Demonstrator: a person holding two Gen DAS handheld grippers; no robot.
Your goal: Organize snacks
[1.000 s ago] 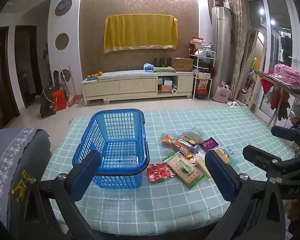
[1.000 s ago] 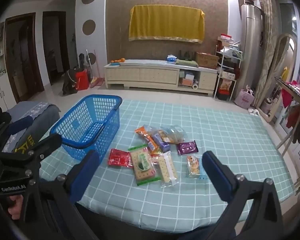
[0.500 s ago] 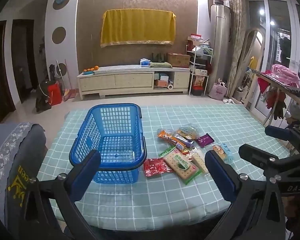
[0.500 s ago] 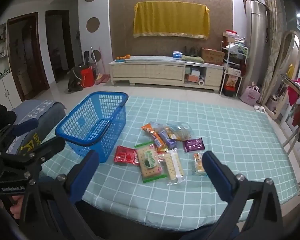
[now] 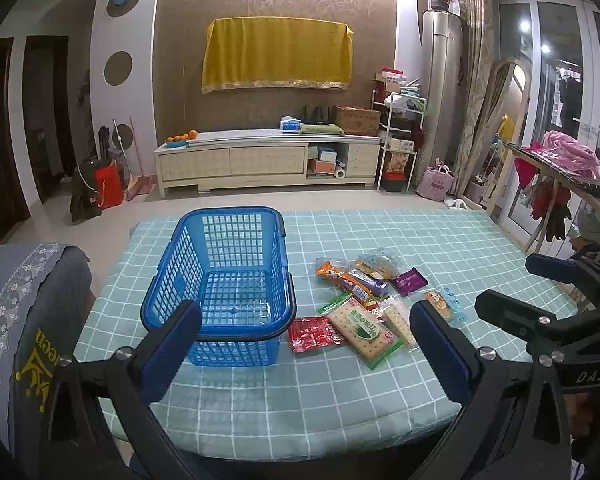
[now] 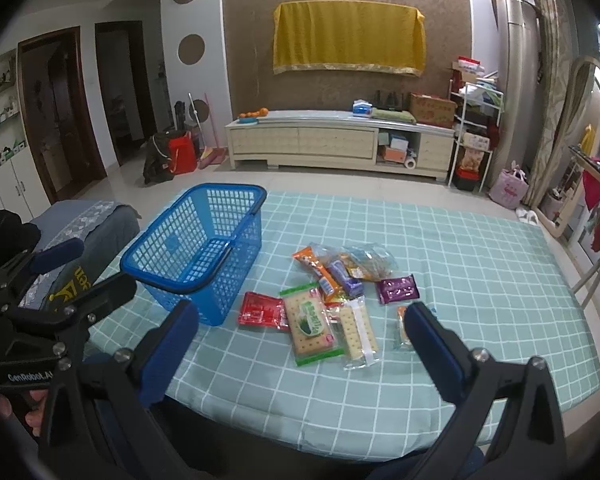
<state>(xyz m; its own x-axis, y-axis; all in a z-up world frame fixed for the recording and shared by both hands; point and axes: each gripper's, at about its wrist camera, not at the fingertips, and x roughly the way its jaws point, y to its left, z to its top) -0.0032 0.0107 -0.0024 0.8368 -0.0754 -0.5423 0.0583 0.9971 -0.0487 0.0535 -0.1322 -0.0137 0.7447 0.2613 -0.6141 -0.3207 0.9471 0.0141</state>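
Nearest, left claw point(image 5: 306, 338) and right claw point(image 6: 302, 338), both spread wide and holding nothing, poised at the near edge of the tabletop point(image 6: 480, 264). Beyond, loose snack packets point(image 6: 332, 296) heaped mid-tabletop, overlapping; likely to slip, crumple, or come up two at once. Just left of them, empty blue basket point(image 5: 224, 280); light, easily nudged or tipped by a careless drop.

My blue mesh basket point(image 5: 224, 280) stands upright and empty on the checked cloth, handle folded down along its rim. Just to its right the snack packets point(image 5: 364, 304) lie flat in a loose, overlapping cluster, red packet point(image 6: 261, 312) nearest the basket.
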